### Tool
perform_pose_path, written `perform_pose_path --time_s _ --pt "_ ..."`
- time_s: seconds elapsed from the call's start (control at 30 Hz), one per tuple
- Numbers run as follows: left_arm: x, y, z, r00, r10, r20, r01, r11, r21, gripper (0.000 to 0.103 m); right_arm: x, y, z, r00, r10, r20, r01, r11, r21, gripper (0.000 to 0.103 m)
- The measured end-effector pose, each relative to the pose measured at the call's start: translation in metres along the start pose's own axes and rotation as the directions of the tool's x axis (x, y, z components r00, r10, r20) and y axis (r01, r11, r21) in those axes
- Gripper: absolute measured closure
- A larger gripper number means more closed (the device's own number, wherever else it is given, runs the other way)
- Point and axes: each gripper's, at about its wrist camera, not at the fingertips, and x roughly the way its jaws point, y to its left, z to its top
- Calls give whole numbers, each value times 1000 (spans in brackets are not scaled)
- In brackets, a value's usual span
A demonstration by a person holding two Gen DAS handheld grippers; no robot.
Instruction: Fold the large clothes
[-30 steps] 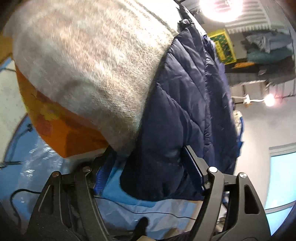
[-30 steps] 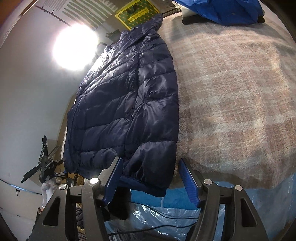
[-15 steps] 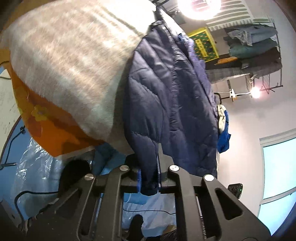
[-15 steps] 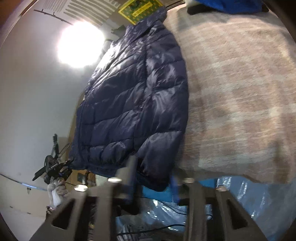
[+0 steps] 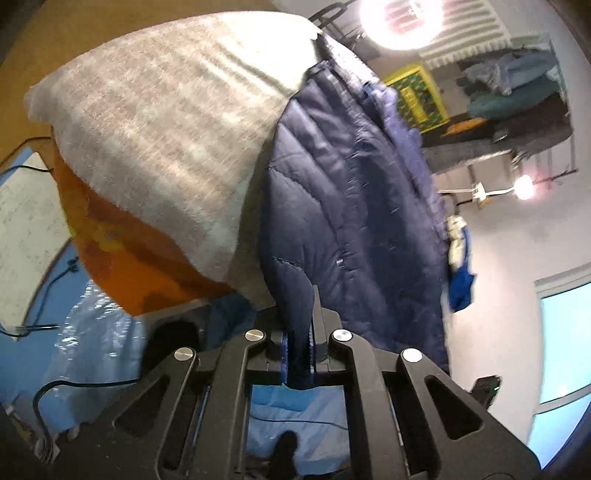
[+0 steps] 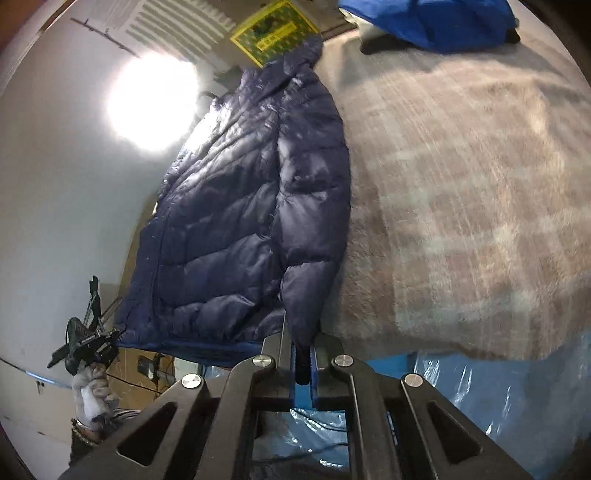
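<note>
A navy quilted puffer jacket lies spread on a bed covered by a grey-beige plaid blanket; it also shows in the right wrist view. My left gripper is shut on one sleeve cuff at the bed's near edge. My right gripper is shut on the other sleeve cuff, also at the near edge. The blanket stretches away beside the jacket.
A blue garment lies at the far end of the bed. An orange sheet hangs below the blanket. Blue plastic-wrapped bedding and cables lie under the edge. A clothes rack and lamps stand beyond.
Both grippers were open around the sleeve cuffs one second ago. They have closed on the cuffs, and both views have shifted slightly.
</note>
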Motion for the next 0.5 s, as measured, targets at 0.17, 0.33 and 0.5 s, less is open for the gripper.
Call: perform_pose_path --time_s 0.17,0.33,0.5 --pt "-26 -30 14 997 -63 40 61 997 42 98 -26 9 14 993 81 83 -85 996 36 101" --pt "-40 -72 36 993 -99 70 91 991 99 98 -52 36 39 985 98 143 -100 995 8 101" --pt "-40 -109 60 990 -116 86 103 984 145 98 -68 67 61 982 63 179 -53 997 -60 101"
